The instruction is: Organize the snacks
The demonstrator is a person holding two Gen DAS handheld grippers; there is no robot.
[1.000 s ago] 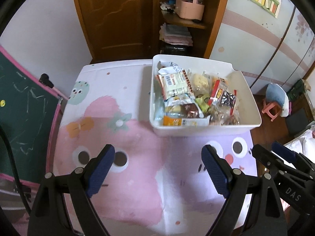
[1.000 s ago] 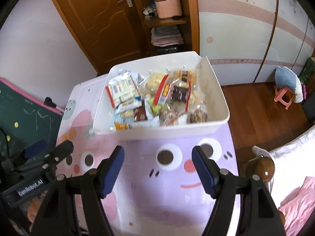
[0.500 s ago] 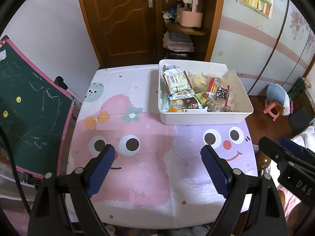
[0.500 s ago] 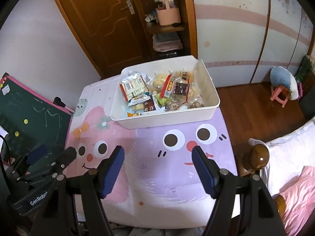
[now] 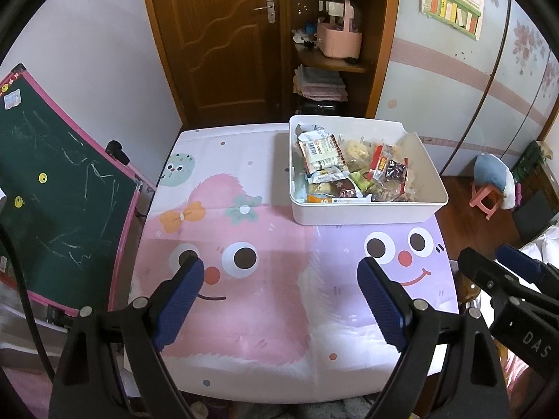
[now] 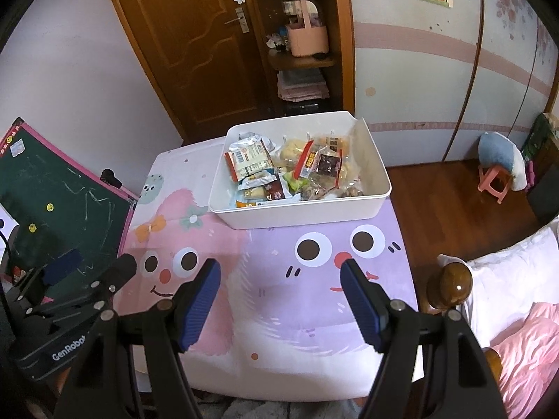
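Observation:
A white plastic bin (image 5: 367,211) (image 6: 300,216) stands at the far right of the table and is filled with several wrapped snacks (image 5: 349,171) (image 6: 286,171). My left gripper (image 5: 279,300) hangs open above the near half of the table, nothing between its blue pads. My right gripper (image 6: 281,296) is open too, also empty, hovering over the near edge. Each gripper shows at the side of the other's view: the right gripper (image 5: 506,272) and the left gripper (image 6: 84,272). Both are well short of the bin.
The table wears a pink and purple cartoon cloth (image 5: 265,279) (image 6: 314,279). A green chalkboard (image 5: 52,209) leans at the left. A bed with a wooden post (image 6: 454,286) is at the right. Behind the table are a brown door (image 5: 216,35) and shelves (image 5: 332,63).
Both grippers have pulled back and up from the bin, so it looks smaller and the whole table has come into view. Their jaws stay equally wide.

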